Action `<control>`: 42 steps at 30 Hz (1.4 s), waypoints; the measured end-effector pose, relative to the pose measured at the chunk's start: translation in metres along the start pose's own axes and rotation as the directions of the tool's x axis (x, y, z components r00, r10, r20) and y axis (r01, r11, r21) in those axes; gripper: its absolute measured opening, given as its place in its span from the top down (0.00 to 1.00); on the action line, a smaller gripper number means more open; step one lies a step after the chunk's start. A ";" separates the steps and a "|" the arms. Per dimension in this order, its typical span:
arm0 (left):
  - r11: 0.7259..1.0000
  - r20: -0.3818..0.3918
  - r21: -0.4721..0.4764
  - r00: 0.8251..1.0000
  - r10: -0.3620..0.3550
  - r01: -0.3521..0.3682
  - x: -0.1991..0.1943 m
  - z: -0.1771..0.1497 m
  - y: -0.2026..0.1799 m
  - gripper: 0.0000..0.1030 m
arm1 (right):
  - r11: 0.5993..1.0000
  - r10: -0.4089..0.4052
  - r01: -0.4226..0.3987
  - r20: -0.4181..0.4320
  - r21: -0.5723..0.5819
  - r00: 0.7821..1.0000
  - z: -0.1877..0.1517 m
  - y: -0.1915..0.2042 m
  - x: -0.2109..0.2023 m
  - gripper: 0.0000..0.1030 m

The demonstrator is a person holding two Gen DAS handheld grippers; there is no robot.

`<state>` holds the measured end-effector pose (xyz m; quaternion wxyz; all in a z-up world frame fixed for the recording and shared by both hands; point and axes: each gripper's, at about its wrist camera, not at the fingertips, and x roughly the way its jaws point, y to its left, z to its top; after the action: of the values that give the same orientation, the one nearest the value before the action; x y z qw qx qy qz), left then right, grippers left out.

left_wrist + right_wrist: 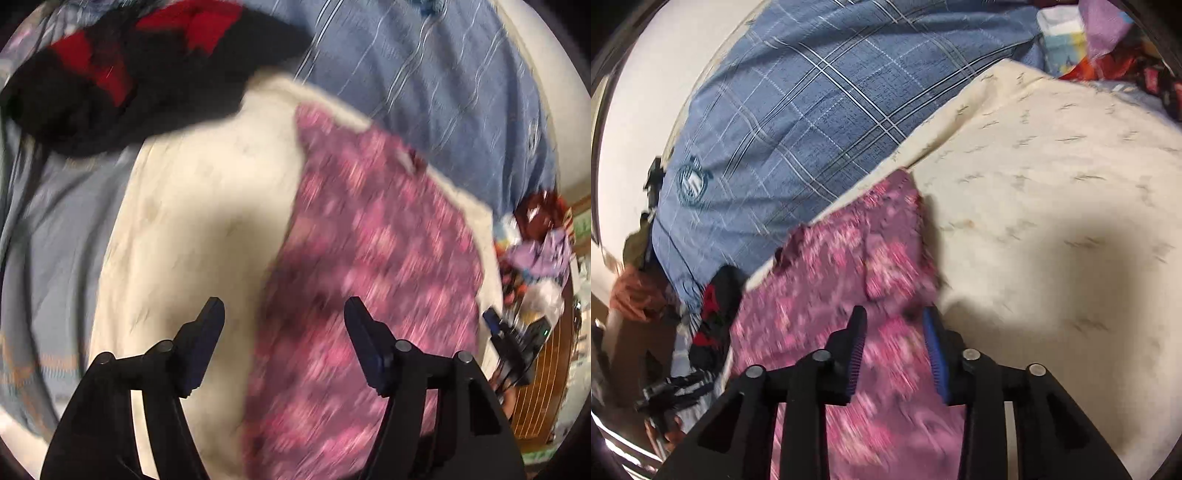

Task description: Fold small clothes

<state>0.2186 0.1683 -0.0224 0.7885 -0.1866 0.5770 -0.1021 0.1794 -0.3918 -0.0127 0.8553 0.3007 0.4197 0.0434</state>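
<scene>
Fabric covers almost everything in both views. A pink and purple patterned garment lies flat on a cream cloth with small grey marks, which is spread over a blue bedsheet crossed with pale and dark check lines. In the left wrist view the garment takes up the right half of the cream cloth, running from a pointed upper corner down to the bottom edge of the picture. Its print is smeared by motion blur, so no seams or openings can be made out.

The left gripper hangs above the garment's left edge with its jaws standing wide apart; nothing is between the dark pads, and one finger is over bare cream cloth while the other is over the pink print. The right gripper sits low over the same garment with a narrower gap between its jaws. Pink fabric shows through the gap, but the pads do not press on it. A folded-over flap of the garment lies just ahead of its fingertips.

A black and red piece of clothing is heaped on the bedsheet beyond the cream cloth's upper left corner, overlapping its edge. In the left wrist view a jumble of lilac, red and white items sits past the right end of the cloth.
</scene>
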 end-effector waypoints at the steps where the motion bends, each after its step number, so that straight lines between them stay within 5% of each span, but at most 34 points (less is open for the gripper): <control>1: 1.000 -0.024 -0.006 1.000 -0.001 0.000 0.003 -0.009 0.004 0.35 | 1.000 -0.015 0.015 0.001 -0.004 1.000 -0.006 -0.007 -0.007 0.66; 4: 0.998 -0.092 -0.038 0.995 -0.045 0.042 0.019 -0.042 0.015 0.35 | 0.998 -0.057 0.057 -0.005 -0.012 0.998 -0.026 -0.027 -0.028 0.65; 9: 0.995 -0.039 -0.029 0.994 -0.099 0.098 0.012 -0.067 0.000 0.29 | 0.998 -0.064 0.064 -0.024 -0.015 0.998 -0.053 -0.046 -0.043 0.66; 11: 0.999 -0.027 -0.002 0.999 -0.046 0.046 0.014 -0.069 -0.013 0.30 | 0.997 -0.062 0.060 -0.037 -0.057 0.997 -0.058 -0.039 -0.042 0.64; 13: 0.999 -0.009 0.032 1.000 0.017 -0.017 0.014 -0.072 -0.021 0.46 | 0.987 -0.086 0.080 -0.038 -0.140 0.996 -0.064 -0.028 -0.038 0.63; 14: 0.999 -0.006 0.039 0.999 0.038 -0.038 0.014 -0.073 -0.023 0.63 | 0.973 -0.121 0.112 -0.031 -0.203 0.992 -0.066 -0.020 -0.036 0.68; 15: 0.998 -0.012 0.039 0.998 0.059 -0.059 0.015 -0.073 -0.025 0.76 | 0.962 -0.130 0.117 -0.034 -0.247 0.991 -0.068 -0.014 -0.033 0.82; 16: 0.998 -0.013 0.032 0.998 0.063 -0.063 0.016 -0.073 -0.022 0.79 | 0.948 -0.146 0.128 -0.041 -0.290 0.988 -0.071 -0.009 -0.031 0.94; 19: 0.997 0.000 0.006 0.997 0.079 -0.079 0.015 -0.074 -0.014 0.89 | 0.894 -0.212 0.188 -0.014 -0.407 0.977 -0.079 0.010 -0.029 0.97; 21: 0.996 0.003 -0.014 0.996 0.085 -0.085 0.016 -0.074 -0.004 0.92 | 0.904 -0.222 0.218 0.032 -0.367 0.975 -0.073 0.005 -0.037 0.97; 24: 0.996 -0.004 -0.078 0.999 0.049 -0.049 0.010 -0.075 0.007 0.93 | 0.924 -0.225 0.210 -0.011 -0.321 0.974 -0.070 -0.012 -0.032 0.96; 28: 0.998 0.008 -0.062 1.000 0.015 -0.015 -0.009 -0.090 0.018 0.86 | 0.945 -0.166 0.149 -0.034 -0.293 0.986 -0.073 -0.007 -0.049 0.90; 32: 0.998 -0.043 -0.040 0.998 -0.056 0.054 -0.012 -0.117 0.027 0.52 | 0.969 -0.124 0.108 -0.061 -0.224 0.990 -0.083 -0.026 -0.075 0.78; 38: 0.995 -0.067 -0.025 0.993 -0.096 0.095 -0.009 -0.158 0.020 0.36 | 0.985 -0.090 0.065 -0.153 -0.158 0.984 -0.114 -0.047 -0.078 0.68; 42: 0.990 -0.104 -0.020 0.985 -0.139 0.137 -0.012 -0.184 0.017 0.36 | 0.982 -0.040 0.001 -0.199 -0.190 0.979 -0.135 -0.042 -0.080 0.64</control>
<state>0.0388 0.1559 -0.0673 0.7470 -0.2256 0.6039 -0.1623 0.0195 -0.3874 -0.0433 0.8334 0.2079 0.5013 0.1044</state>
